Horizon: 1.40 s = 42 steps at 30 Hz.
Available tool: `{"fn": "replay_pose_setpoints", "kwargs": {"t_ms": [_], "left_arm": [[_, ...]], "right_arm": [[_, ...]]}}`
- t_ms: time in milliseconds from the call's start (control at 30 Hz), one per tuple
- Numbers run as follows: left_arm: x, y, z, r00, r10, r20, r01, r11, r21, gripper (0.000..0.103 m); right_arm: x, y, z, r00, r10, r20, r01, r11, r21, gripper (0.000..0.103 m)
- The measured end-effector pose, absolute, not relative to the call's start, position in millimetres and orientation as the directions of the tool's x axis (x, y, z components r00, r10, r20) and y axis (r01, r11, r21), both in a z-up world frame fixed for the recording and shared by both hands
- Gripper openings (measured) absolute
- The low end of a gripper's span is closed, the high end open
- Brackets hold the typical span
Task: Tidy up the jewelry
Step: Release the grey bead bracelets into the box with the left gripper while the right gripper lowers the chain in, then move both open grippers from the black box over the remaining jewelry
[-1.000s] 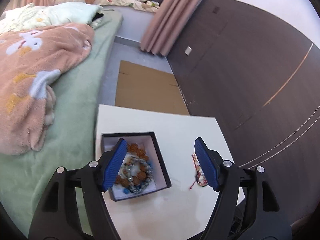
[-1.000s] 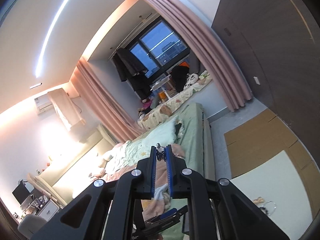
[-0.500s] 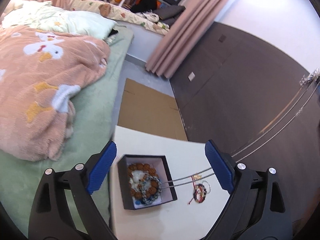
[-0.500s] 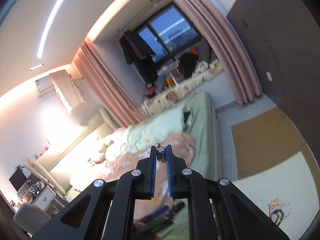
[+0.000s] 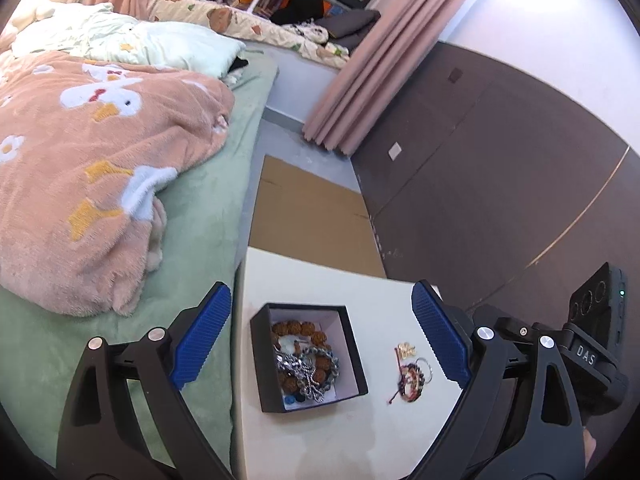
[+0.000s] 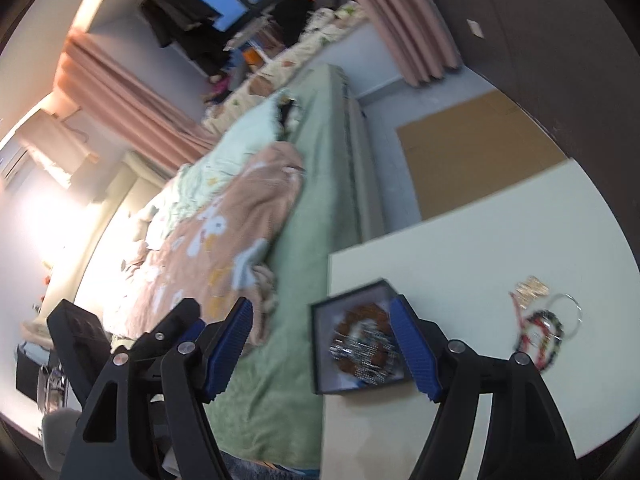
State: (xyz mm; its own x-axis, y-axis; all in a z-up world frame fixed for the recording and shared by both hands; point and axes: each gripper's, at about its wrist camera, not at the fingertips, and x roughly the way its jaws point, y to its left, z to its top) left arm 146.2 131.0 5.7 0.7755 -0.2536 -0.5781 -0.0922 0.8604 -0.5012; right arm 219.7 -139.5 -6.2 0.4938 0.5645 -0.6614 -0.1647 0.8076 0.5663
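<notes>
On the pale table [image 5: 384, 432] below me sits a small black box [image 5: 308, 356] with a white lining, lidless, set near the edge that faces the bed. Inside it lies a ring of brown beads [image 5: 298, 327] along the far wall, and over the nearer part a heap of silver chain [image 5: 302, 370] tangled with a grey-green bead bracelet. To the right of the box, apart from it, a few loose pieces [image 5: 412, 372] rest on the bare tabletop: a small gold charm, a thin silver ring, and a dark beaded bracelet with red cord trailing off it.

My left gripper [image 5: 320, 346] hangs above the box with its blue pads spread wide and nothing between them. My right gripper [image 6: 320, 346] is likewise wide apart and empty; its view is blurred, with the box [image 6: 360, 346] seen just inside its right pad.

Beside the table runs a bed [image 5: 200, 216] with a green sheet, a peach blanket [image 5: 88, 160] patterned with white ducks, and pale pillows. Flat cardboard [image 5: 308, 216] lies on the floor beyond the table, pink curtains [image 5: 380, 68] hang by a window, and a dark panelled wall [image 5: 500, 168] runs along the right.
</notes>
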Motion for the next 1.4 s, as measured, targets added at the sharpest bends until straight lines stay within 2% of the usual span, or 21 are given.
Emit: {"fn": "replay_pose_setpoints", "kwargs": {"t_ms": [400, 733, 1167, 1233, 1400], "left_arm": [[174.9, 56.9, -11.3, 0.677, -0.345, -0.649, 0.012, 0.888, -0.46, 0.091], [190.2, -14.2, -30.0, 0.591, -0.39, -0.706, 0.117, 0.908, -0.403, 0.091], [214.3, -84.8, -83.1, 0.444, -0.389, -0.807, 0.182, 0.921, -0.344, 0.048], [217.8, -93.4, -92.7, 0.427, -0.378, -0.822, 0.188, 0.926, -0.328, 0.044], [223.4, -107.2, -112.3, 0.397, -0.351, -0.848, 0.192, 0.935, -0.297, 0.043]], "right_arm": [[220.3, -228.3, -54.1, 0.502, 0.463, -0.731, 0.029, 0.836, 0.549, 0.071], [211.9, -271.7, -76.2, 0.501, 0.398, -0.768, 0.093, 0.858, 0.505, 0.069], [210.2, -301.1, -97.7, 0.475, 0.316, -0.822, 0.149, 0.891, 0.428, 0.058], [211.8, -303.0, -99.4, 0.469, 0.305, -0.829, 0.147, 0.899, 0.413, 0.057], [217.7, -306.7, -104.9, 0.461, 0.276, -0.843, 0.151, 0.912, 0.381, 0.057]]}}
